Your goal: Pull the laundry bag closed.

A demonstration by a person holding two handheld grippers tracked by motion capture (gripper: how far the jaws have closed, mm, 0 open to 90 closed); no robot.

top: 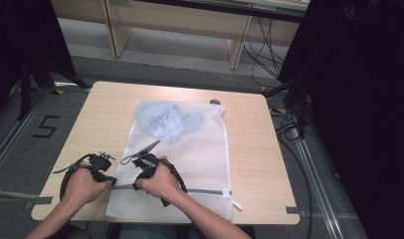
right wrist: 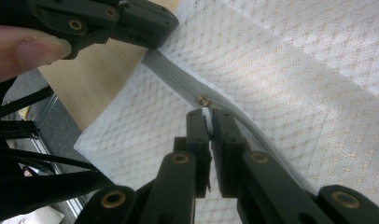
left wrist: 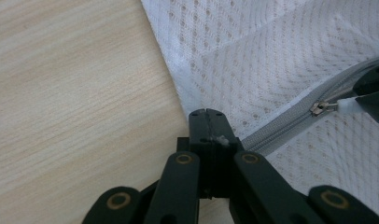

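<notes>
mesh bag (top: 200, 149) soft, light, slips easy; we hold zipper end in left gripper (left wrist: 207, 113), white pull tab (right wrist: 206, 113) in right gripper (right wrist: 206, 113), both clamped.

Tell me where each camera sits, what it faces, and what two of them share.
High view: above the near side, facing down on the table; forearms, both hands.
Left gripper view: on the left gripper, facing the mesh bag edge; jaws shut on it.
Right gripper view: on the right gripper, pinching the white pull tab.
Both gripper views share the grey zipper.

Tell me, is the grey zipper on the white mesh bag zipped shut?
Cannot tell fully. The grey zipper looks shut left of its metal slider, where the right gripper pinches the pull.
</notes>
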